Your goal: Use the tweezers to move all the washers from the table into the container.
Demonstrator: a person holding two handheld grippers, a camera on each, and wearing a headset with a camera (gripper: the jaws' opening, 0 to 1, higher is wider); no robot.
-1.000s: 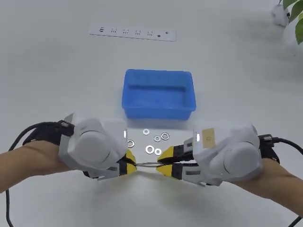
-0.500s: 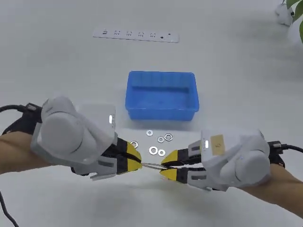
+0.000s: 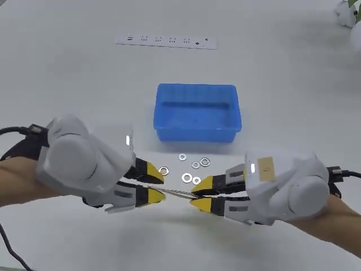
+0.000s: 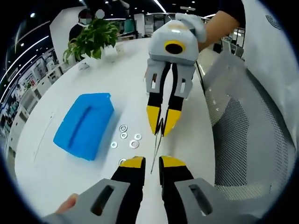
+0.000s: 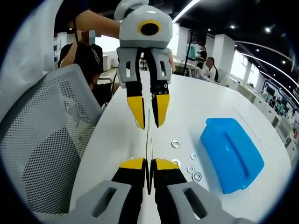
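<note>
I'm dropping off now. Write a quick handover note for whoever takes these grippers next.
Left gripper: open, jaws either side of one end of the tweezers, not gripping.
Right gripper: shut on the tweezers' other end.
Six washers lie on the table, between the grippers and the blue container.
Done: no washers seen in the container.
Left: move all six.

Glossy blue plastic container [image 3: 197,134], shiny metal washers [image 3: 186,178] & tweezers [image 3: 177,193], matt table [image 3: 84,84]
</note>
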